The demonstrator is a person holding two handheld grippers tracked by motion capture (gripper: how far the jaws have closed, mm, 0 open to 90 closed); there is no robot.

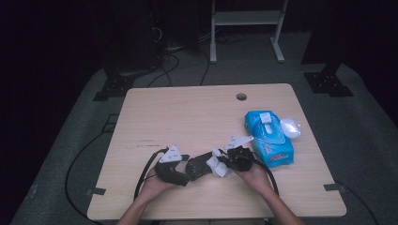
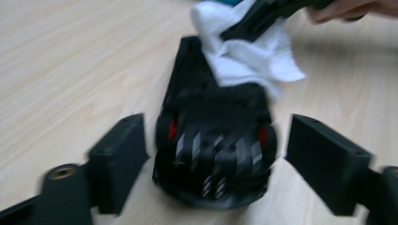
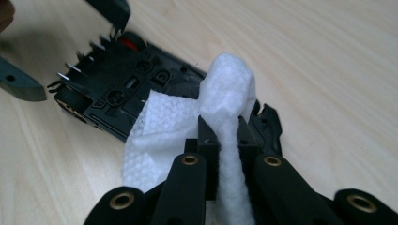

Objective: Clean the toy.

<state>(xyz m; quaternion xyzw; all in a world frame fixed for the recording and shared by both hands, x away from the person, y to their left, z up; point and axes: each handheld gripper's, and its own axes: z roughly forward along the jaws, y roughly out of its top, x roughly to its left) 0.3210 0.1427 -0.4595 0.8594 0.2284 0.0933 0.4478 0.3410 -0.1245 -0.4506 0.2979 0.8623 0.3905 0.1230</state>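
Near the bench's front edge, the right gripper (image 3: 220,140) pinches the white wipe (image 3: 164,126); rub firmly while the left gripper's (image 2: 216,154) spread fingers (image 2: 119,159) re-clamp the black device (image 2: 216,140).

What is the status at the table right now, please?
Left gripper open, jaws either side of the black device, clear of it. Right gripper shut on the white wipe, lying over the device. Nothing in the way.

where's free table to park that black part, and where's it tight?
Free: the left and far stretch of the table, from its left edge over to the hole. Crowded: the near middle, where both grippers, the black part and the white wipe meet, and the right side by the blue wipes pack.
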